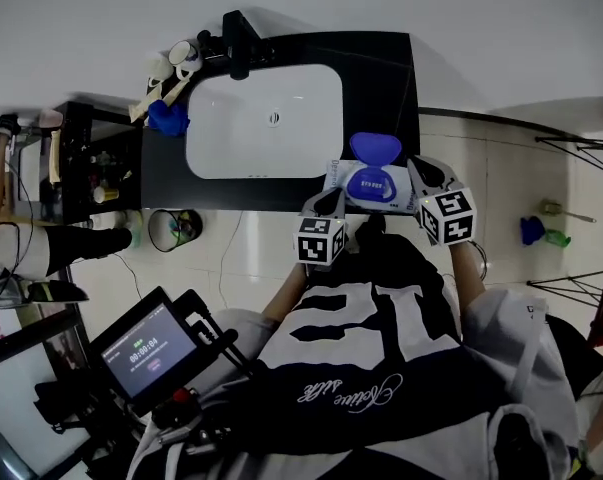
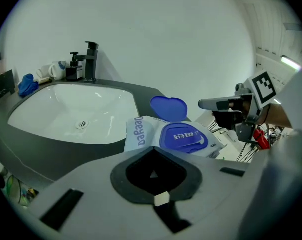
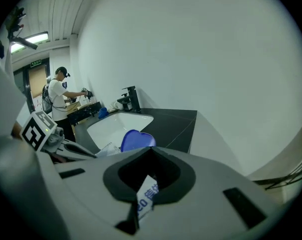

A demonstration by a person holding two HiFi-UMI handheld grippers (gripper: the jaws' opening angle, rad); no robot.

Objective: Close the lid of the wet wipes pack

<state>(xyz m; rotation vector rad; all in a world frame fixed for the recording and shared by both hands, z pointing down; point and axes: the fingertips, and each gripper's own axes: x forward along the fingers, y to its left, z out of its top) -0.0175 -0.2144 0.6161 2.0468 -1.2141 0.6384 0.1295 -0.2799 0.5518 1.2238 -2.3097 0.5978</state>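
Lid-closing not begun. Right gripper (image 1: 419, 172) pinches wet wipes pack (image 1: 377, 186) edge; left gripper (image 1: 318, 204) seemingly clamps its corner. Lid (image 1: 375, 148) stands open; next I free one claw and press it down.

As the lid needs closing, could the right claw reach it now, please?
Probably not yet: the right claw is shut on an edge of the wet wipes pack and must let go first. Otherwise the open blue lid stands uncovered close by.

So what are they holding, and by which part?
The right tool pinches the wet wipes pack by its end seam; the left tool grips a small white bit, seemingly the opposite seam.
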